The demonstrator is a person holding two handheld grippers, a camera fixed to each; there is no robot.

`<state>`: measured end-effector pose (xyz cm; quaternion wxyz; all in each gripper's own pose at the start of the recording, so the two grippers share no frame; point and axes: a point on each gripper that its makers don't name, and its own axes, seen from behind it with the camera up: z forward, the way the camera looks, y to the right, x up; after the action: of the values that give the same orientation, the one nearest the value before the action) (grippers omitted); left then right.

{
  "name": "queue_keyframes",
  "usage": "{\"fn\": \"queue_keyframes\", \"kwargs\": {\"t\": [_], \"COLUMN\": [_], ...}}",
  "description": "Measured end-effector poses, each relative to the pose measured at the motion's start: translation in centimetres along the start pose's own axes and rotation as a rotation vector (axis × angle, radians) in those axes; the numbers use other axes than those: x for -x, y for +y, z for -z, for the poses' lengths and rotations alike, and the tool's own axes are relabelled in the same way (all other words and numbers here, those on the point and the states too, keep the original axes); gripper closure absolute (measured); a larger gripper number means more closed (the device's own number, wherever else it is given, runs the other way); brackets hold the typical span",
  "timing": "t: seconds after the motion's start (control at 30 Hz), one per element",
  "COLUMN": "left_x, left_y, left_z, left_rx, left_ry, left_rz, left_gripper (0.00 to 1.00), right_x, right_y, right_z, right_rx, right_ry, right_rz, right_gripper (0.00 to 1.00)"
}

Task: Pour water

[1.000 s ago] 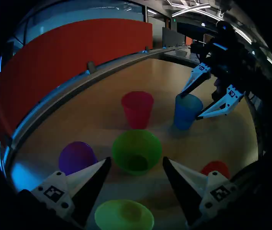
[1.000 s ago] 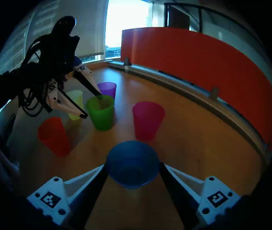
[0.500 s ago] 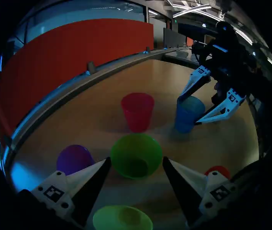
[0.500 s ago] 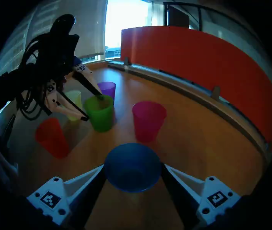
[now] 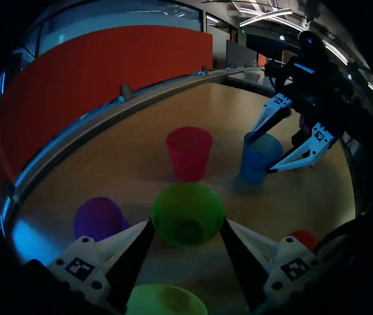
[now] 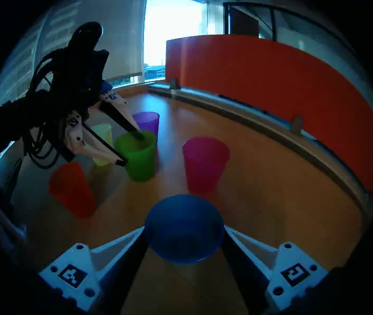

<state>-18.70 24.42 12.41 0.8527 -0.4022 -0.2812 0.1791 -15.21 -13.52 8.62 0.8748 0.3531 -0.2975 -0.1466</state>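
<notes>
A green cup (image 5: 187, 212) stands on the wooden table (image 5: 134, 152) between my left gripper's (image 5: 186, 224) fingers, and both fingers touch its sides. In the right gripper view the same gripper (image 6: 133, 149) straddles the green cup (image 6: 140, 156). The blue cup (image 6: 184, 235) sits between my right gripper's (image 6: 184, 230) fingers, which press on its rim from both sides. In the left gripper view that gripper (image 5: 260, 155) clasps the blue cup (image 5: 257, 157) at the right. I cannot tell whether either cup holds water.
A pink cup (image 5: 189, 152) stands between the two held cups. A purple cup (image 5: 98, 218), a yellow-green cup (image 5: 165, 300) and a red cup (image 5: 304, 237) stand close around my left gripper. A red partition (image 5: 97, 63) runs along the table's far edge.
Both grippers' fingers have drawn in slightly onto their cups. The green and blue cups now look a little nearer to their cameras. The other cups have stayed put.
</notes>
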Motion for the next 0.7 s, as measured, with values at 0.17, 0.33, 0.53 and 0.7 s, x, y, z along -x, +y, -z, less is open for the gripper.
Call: {"fn": "queue_keyframes", "kwargs": {"t": [0.17,0.33,0.53,0.7], "left_x": [0.1,-0.4,-1.2,-1.4], "left_y": [0.0,0.2,0.3,0.3], "left_z": [0.0,0.3,1.0,1.6], "left_rx": [-0.006,-0.002,0.003,-0.002], "left_ry": [0.010,0.028,0.047,0.052], "left_rz": [-0.011,-0.010,-0.001,0.002], "left_gripper": [0.14,0.14,0.14,0.14], "right_x": [0.1,0.1,0.1,-0.6], "right_y": [0.1,0.0,-0.1,-0.4], "right_z": [0.1,0.1,0.3,0.8], "right_rx": [0.001,0.003,0.005,0.004], "right_ry": [0.003,0.002,-0.003,0.009], "right_rz": [-0.003,-0.003,-0.001,-0.001], "right_gripper": [0.08,0.08,0.08,0.08]}}
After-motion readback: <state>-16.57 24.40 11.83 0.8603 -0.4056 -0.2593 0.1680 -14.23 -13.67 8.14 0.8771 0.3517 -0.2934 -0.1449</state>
